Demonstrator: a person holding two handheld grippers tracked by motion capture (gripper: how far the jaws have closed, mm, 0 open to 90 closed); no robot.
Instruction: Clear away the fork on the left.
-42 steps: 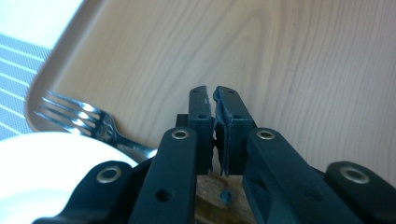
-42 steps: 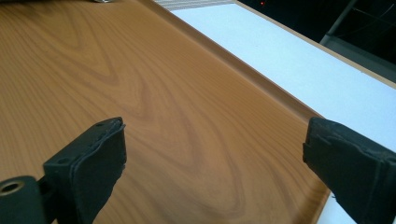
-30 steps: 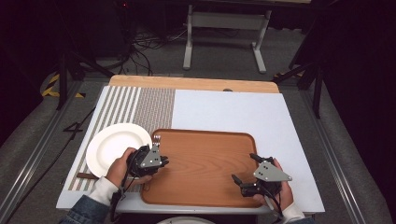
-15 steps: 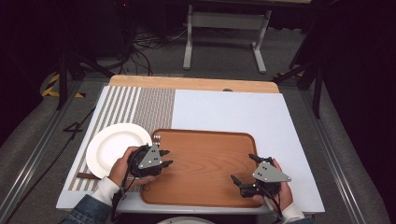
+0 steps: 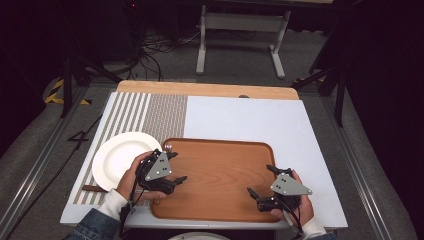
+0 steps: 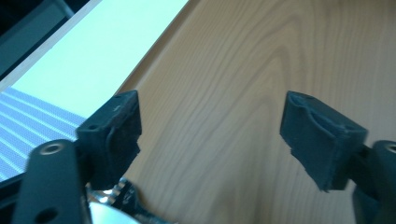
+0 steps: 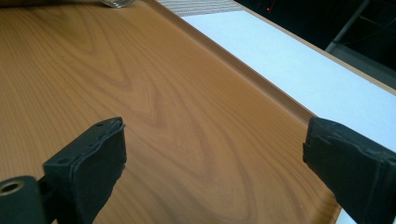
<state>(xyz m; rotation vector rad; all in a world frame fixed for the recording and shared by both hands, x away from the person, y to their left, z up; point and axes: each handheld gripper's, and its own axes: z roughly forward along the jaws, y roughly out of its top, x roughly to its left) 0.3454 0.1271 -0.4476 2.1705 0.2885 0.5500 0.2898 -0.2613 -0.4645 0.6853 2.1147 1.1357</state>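
Observation:
A wooden tray [image 5: 220, 150] lies at the table's front middle, with bare wood inside. My left gripper [image 5: 178, 166] hovers over the tray's left end, open, nothing between its jaws; in the left gripper view [image 6: 210, 121] it looks across the tray's wood grain [image 6: 243, 70]. My right gripper [image 5: 260, 180] is over the tray's right front corner, also open and empty; the right gripper view [image 7: 215, 154] looks along the tray's far rim [image 7: 243, 74]. A small shiny metal object [image 5: 170, 148] sits at the tray's far left corner, and also shows as a shiny bit [image 6: 116, 205] by the left jaw.
A white plate [image 5: 117, 157] rests on a striped placemat [image 5: 150, 115] left of the tray. A white mat [image 5: 250, 120] covers the table behind and to the right. A brown stick-like item [image 5: 92, 188] lies near the plate's front. A white rim [image 5: 200, 236] shows at the bottom edge.
My left gripper has turned a little so its jaws point more toward the tray's middle. The right gripper has hardly moved.

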